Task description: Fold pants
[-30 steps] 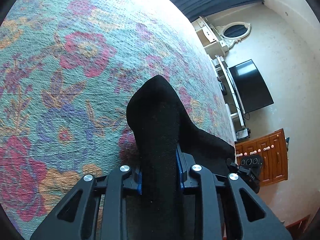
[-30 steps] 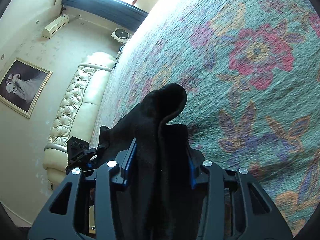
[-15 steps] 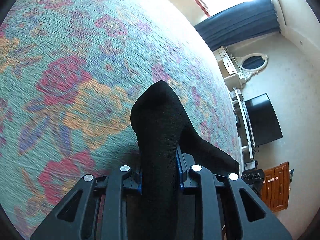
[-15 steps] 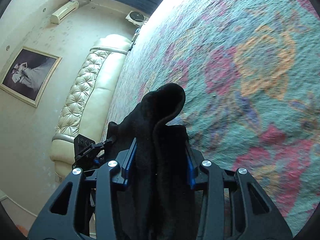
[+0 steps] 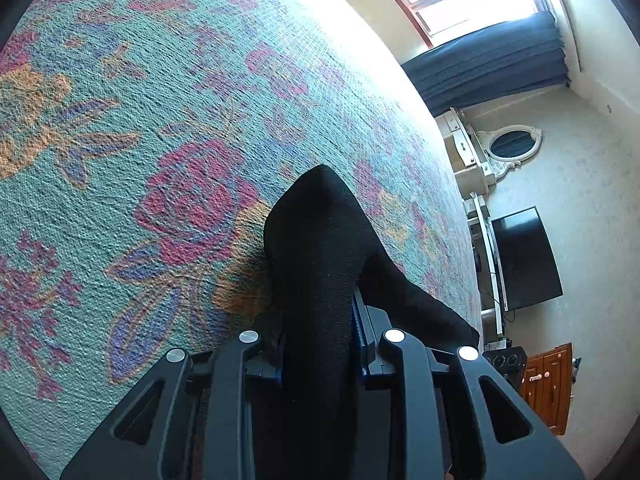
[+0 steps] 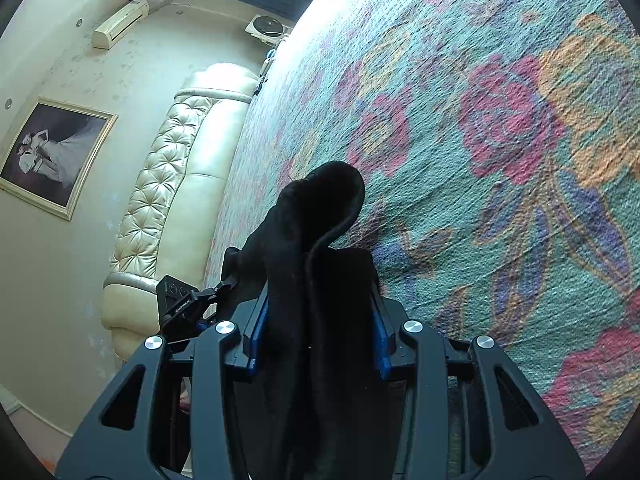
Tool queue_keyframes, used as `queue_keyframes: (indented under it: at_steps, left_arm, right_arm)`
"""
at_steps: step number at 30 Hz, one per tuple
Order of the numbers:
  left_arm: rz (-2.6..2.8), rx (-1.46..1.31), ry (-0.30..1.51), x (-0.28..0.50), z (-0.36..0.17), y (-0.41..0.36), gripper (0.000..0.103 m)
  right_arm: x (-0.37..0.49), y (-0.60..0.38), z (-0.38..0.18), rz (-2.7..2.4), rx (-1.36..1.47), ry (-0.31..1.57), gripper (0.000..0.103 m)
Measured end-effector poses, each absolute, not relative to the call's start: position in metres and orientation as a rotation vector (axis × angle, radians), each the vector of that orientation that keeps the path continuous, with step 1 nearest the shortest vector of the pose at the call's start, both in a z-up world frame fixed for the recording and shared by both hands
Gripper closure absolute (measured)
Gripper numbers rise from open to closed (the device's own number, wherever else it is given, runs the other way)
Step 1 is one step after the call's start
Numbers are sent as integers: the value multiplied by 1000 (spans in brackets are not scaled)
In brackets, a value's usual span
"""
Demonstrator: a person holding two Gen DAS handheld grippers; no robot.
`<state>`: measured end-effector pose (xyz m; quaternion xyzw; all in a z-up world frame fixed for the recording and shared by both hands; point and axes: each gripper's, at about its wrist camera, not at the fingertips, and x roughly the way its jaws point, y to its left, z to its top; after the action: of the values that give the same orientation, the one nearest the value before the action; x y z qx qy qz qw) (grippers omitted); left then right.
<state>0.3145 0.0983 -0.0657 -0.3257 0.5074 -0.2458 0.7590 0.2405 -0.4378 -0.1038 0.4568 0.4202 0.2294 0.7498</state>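
Pants (image 5: 320, 272): black fabric bunched in both grippers, carried above the floral bedspread (image 5: 168, 128).
Change: pattern beneath has slid sideways in both views since a second ago; the grip looks the same.
Meaning: likely a carry across the bed, fold not yet laid.
Left gripper (image 5: 320, 344): jaws narrow, clamped on cloth, angled downward.
Right gripper (image 6: 318, 320): clamped on a thicker wad, tilted shallower.

Each camera sits on its own gripper, looking forward and down, close over the flowered bedspread (image 5: 168, 128). Both views share this bedspread (image 6: 500, 200) and the black pants (image 5: 320, 264).
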Motion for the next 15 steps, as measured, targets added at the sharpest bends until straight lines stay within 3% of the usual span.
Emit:
queue_keyframes:
  at_steps: [10,15]
  left_arm:
    - [-532,-704,1111,325,-66,94,73]
    - [-562,-728,1103,319,-68,102,62]
  right_arm:
    - [237,-442,-109,484,1020,919,62]
    - [232,-446,-110,474,1029,916,52]
